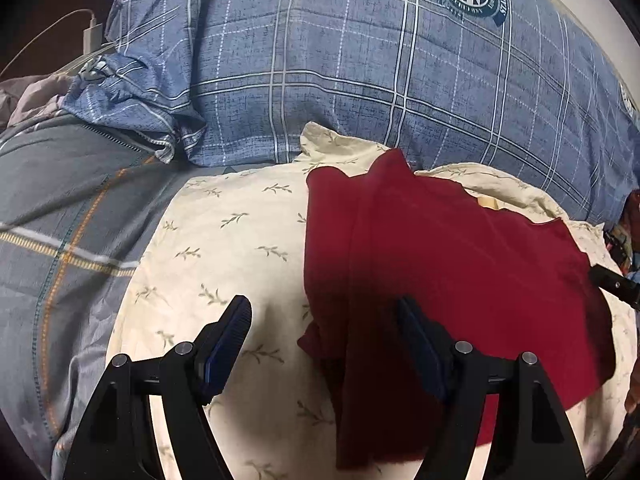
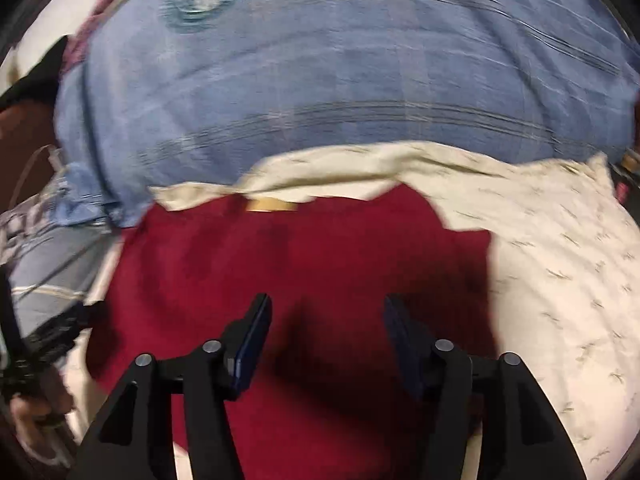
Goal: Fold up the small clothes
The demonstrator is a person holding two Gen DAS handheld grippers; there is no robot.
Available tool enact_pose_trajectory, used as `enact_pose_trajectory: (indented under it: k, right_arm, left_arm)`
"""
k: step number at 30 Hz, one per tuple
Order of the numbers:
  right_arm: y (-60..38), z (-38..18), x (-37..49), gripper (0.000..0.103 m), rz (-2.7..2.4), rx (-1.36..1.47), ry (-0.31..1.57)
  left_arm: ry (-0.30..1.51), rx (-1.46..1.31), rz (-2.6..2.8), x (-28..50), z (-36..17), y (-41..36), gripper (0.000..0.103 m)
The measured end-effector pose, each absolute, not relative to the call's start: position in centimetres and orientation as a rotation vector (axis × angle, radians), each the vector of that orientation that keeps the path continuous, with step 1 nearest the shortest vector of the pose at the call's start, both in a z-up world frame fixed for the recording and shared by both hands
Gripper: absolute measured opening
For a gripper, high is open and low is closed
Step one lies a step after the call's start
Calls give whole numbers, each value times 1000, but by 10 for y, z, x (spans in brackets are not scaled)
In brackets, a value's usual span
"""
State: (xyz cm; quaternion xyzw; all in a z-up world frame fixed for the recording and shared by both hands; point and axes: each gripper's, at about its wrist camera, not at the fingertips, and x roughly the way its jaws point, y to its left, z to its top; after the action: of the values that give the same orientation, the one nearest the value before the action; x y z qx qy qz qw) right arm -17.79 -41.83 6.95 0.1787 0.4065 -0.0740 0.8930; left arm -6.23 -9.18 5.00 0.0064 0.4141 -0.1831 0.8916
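Red garment [image 1: 460, 264] lies part-folded on cream pillow [image 1: 224, 240], a flat base. Your left hand-held gripper [image 1: 324, 320] gapes empty at its left edge; right hand-held gripper [image 2: 328, 320] hangs over it, parted, holding nothing.

Blue plaid pillow [image 1: 340, 60], cream leaf-print sheet [image 1: 224, 240] — white charger [image 1: 93, 36]

A cream leaf-printed cotton sheet [image 1: 224, 240] carries a flat dark red cloth garment [image 1: 460, 248], beside a blue checked fabric pillow [image 1: 340, 60].
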Motion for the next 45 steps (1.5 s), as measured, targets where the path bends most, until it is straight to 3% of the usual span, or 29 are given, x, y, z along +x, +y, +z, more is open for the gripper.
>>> enact_pose_trajectory:
  k: [11, 14, 19, 20, 23, 24, 26, 29, 40, 43, 45]
  right_arm:
    - [-320, 72, -82, 63, 92, 411, 886]
    - [-294, 72, -46, 71, 117, 392, 900]
    - [-265, 57, 2, 69, 121, 322, 976]
    - [-262, 51, 8, 64, 112, 305, 1001]
    - [-260, 38, 16, 25, 58, 245, 1029]
    - [-261, 38, 15, 17, 61, 249, 1012]
    - [-264, 42, 12, 8, 73, 280, 979]
    - [-263, 50, 15, 4, 77, 297, 931]
    - [-255, 28, 27, 2, 140, 341, 953]
    - [-267, 45, 9, 9, 172, 397, 918]
    - [-275, 54, -7, 33, 176, 387, 901]
  left_arm:
    - [884, -27, -348, -86, 45, -66, 74]
    - [890, -32, -356, -80, 41, -68, 75]
    - [925, -25, -375, -64, 30, -74, 76]
    - [927, -30, -379, -63, 29, -73, 76]
    - [934, -40, -387, -60, 29, -73, 76]
    - [936, -43, -389, -59, 28, -72, 76]
    - [940, -47, -393, -57, 28, -71, 76]
    - [940, -50, -397, -55, 27, -71, 76]
    - [948, -54, -397, -49, 24, -73, 78]
    - [948, -59, -399, -49, 24, -73, 78]
    - [949, -66, -401, -48, 24, -72, 78]
